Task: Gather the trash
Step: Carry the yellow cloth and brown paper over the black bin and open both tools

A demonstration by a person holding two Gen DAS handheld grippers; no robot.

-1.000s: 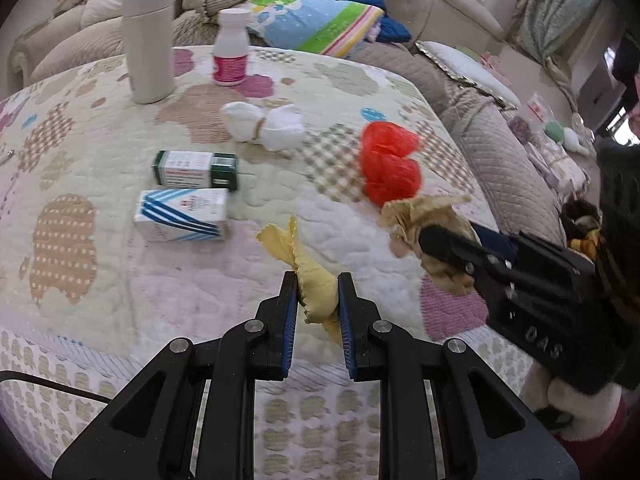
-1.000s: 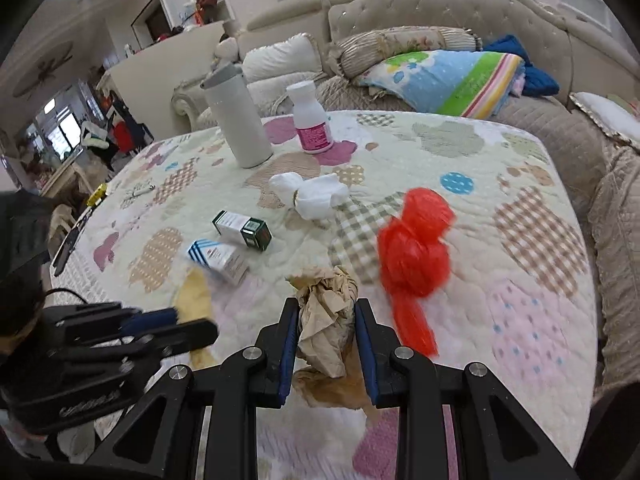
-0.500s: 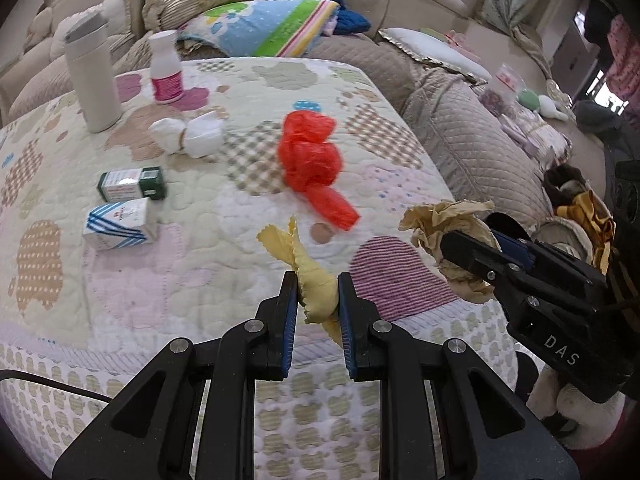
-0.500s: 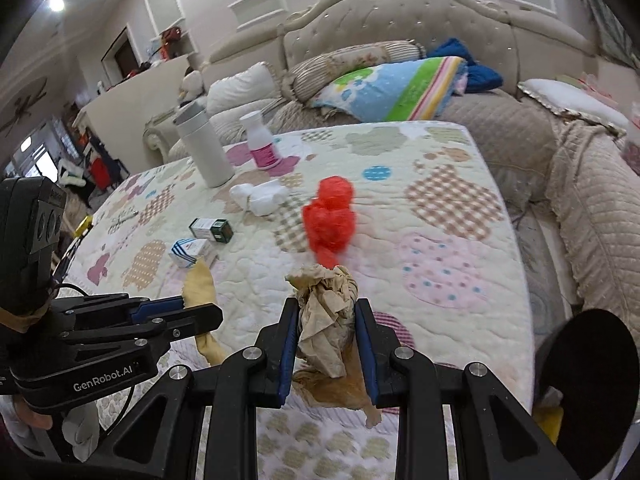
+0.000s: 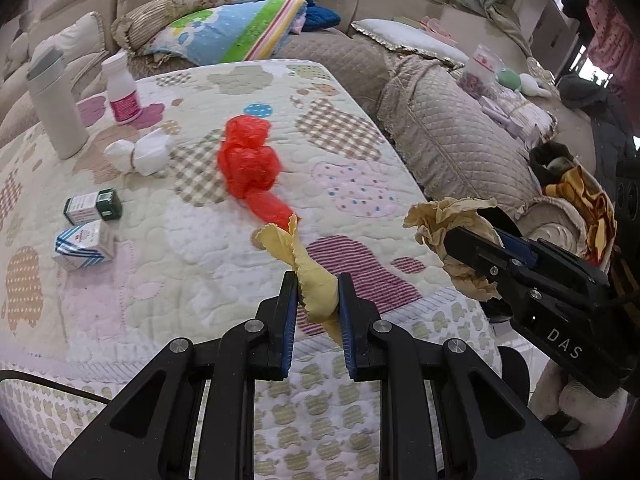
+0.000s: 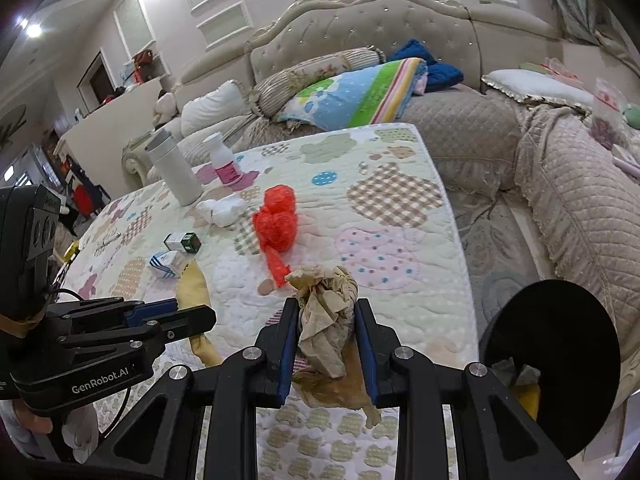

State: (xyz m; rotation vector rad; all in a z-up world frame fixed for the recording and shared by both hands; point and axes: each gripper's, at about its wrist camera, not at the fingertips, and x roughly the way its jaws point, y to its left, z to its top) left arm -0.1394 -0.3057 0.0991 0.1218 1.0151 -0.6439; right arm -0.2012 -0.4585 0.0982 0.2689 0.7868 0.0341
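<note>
My left gripper point(image 5: 317, 286) is shut on a yellow crumpled wrapper point(image 5: 308, 276), held above the quilted table's near edge. My right gripper point(image 6: 326, 312) is shut on a brown crumpled paper wad point(image 6: 326, 320); it also shows in the left wrist view point(image 5: 448, 220), off the table's right corner. A red plastic bag point(image 5: 248, 160) and a white tissue wad point(image 5: 138, 154) lie on the table. A black trash bin point(image 6: 548, 356) with trash inside stands on the floor right of the table.
On the quilted table point(image 5: 360, 160) stand a white thermos point(image 5: 56, 108) and a pink-labelled bottle point(image 5: 122, 90); a green box point(image 5: 94, 206) and a blue-striped box point(image 5: 82, 244) lie at left. Sofas with cushions surround the table point(image 6: 560, 184).
Both grippers have pulled back and right from the table with their trash held; the view swung right, so the table items now lie further left and the bin shows at right.
</note>
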